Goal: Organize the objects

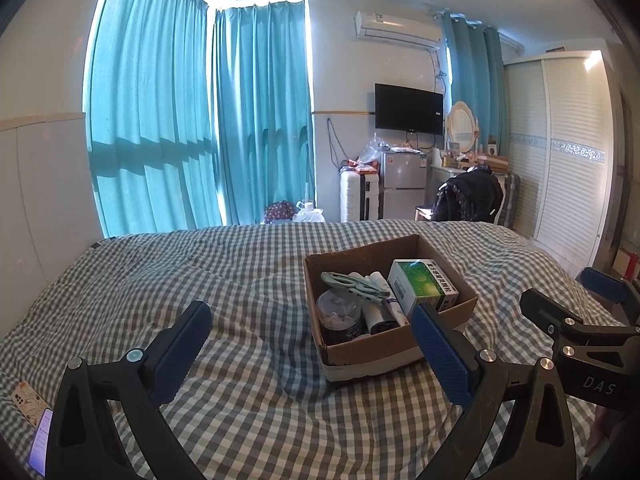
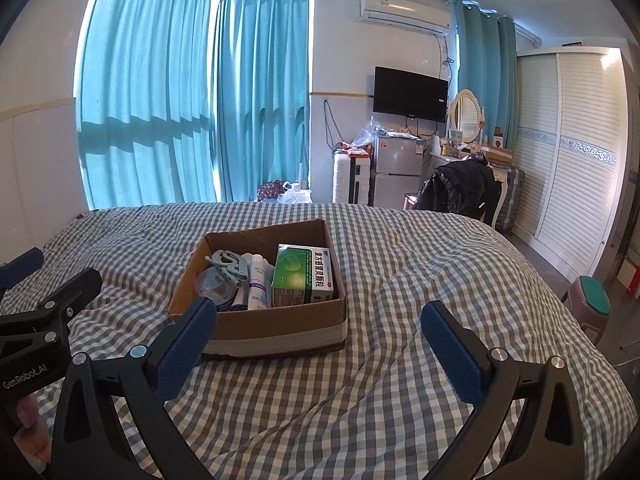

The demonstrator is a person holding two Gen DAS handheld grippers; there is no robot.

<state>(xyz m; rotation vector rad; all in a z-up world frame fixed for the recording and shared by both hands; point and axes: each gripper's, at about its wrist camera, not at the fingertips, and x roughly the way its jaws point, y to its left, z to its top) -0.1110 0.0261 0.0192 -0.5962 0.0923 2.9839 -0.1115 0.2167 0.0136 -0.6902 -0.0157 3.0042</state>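
Observation:
An open cardboard box (image 1: 436,342) (image 2: 280,324) rests on the checked bedspread. Inside lie a green and white medicine carton (image 1: 422,284) (image 2: 304,276), pale green scissors (image 1: 354,283) (image 2: 228,266), a white tube (image 2: 258,280), and a clear round jar with a dark lid (image 1: 340,316) (image 2: 214,284). My left gripper (image 1: 312,332) is open and empty just in front of the box, its right pad overlapping the box's near corner. My right gripper (image 2: 320,330) is open and empty too, hovering before the box's front wall. Each gripper also shows at the edge of the other's view.
The checked bedspread (image 1: 240,360) (image 2: 400,380) spreads wide on all sides of the box. A phone (image 1: 40,440) and a small patterned card (image 1: 28,398) lie at the bed's left near edge. A stool (image 2: 592,304) stands right of the bed. Teal curtains, a fridge and a wardrobe line the far walls.

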